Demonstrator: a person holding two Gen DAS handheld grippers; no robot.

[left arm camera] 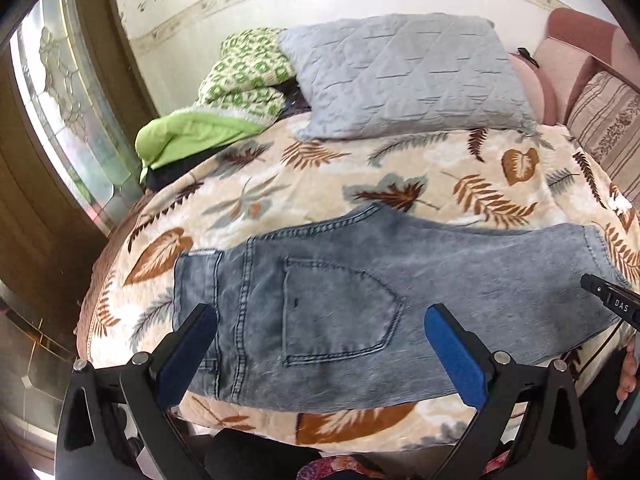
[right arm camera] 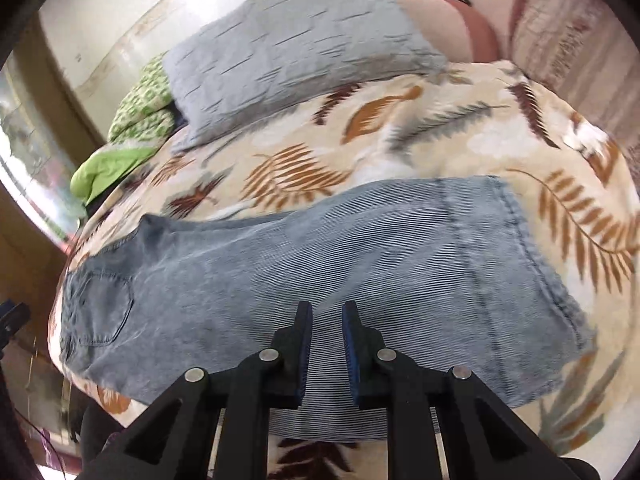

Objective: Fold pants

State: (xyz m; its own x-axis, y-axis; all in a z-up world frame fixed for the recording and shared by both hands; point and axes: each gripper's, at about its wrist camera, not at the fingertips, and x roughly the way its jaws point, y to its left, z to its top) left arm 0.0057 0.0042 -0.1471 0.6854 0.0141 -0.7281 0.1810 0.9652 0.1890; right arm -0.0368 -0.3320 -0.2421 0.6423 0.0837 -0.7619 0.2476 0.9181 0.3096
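- The faded blue denim pants (left arm camera: 360,292) are seen laid flat across the leaf-patterned beige bed blanket (left arm camera: 320,172), already doubled leg on leg, back pocket (left arm camera: 340,312) uppermost.
- Their long axis is seen to run left to right: the waistband lies at the left, the hem (right arm camera: 532,256) at the right.
- The left gripper (left arm camera: 320,356) is held just above the waist end, its blue-padded jaws spread wide, with nothing gripped.
- The right gripper (right arm camera: 327,350) is held over the lower leg, nearer the hem; its jaws are nearly closed, a narrow gap is left, and no cloth appears to be held.
- The next fold is judged to be made along this axis, so hem to waist; the hem would best be taken by the right gripper.
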